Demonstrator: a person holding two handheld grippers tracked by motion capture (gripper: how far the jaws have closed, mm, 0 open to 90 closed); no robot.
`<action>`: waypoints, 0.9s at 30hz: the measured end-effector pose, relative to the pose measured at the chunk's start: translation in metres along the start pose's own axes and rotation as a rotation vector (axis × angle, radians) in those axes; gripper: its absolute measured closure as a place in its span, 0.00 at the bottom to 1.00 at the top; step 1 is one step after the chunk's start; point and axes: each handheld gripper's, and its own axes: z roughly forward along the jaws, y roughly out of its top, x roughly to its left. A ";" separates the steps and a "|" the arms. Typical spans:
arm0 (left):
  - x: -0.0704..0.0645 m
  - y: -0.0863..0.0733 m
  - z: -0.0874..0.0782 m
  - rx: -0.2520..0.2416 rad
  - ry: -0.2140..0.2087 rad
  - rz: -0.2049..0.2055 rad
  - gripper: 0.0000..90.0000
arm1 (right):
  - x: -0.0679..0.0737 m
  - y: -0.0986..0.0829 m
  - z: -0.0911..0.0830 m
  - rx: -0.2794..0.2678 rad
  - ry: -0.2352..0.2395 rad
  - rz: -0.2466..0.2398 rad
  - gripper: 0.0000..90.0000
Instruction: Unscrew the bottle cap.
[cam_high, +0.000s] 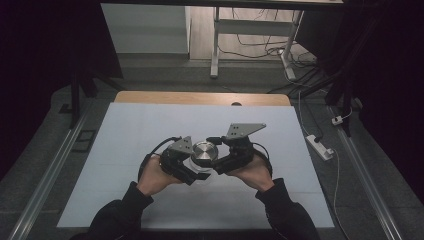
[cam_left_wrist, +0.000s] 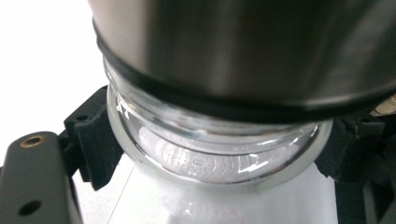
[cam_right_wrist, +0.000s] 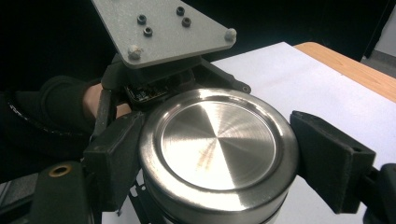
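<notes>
Left gripper (cam_high: 192, 172): clamped on glass jar (cam_left_wrist: 210, 158) (below the lid). Right gripper (cam_high: 216, 162): closed on steel lid (cam_right_wrist: 219, 140). Jar located frame centre, on white table (cam_high: 150, 135).

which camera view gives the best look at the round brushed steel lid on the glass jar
The right gripper view: the round brushed steel lid faces the camera, its whole top visible between that gripper's black jaws. The left gripper view shows its blurred side above the clear glass jar. The high view shows it small between both grippers.
</notes>
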 end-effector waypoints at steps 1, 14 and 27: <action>0.000 0.000 0.000 0.001 0.004 -0.001 0.17 | 0.000 0.000 0.000 -0.002 -0.003 -0.001 0.22; 0.009 -0.007 0.000 -0.004 0.064 -0.045 0.17 | 0.006 0.000 -0.006 -0.004 -0.034 -0.011 0.22; 0.019 -0.013 -0.003 -0.012 0.121 -0.078 0.17 | 0.016 -0.005 -0.007 0.014 -0.033 -0.015 0.22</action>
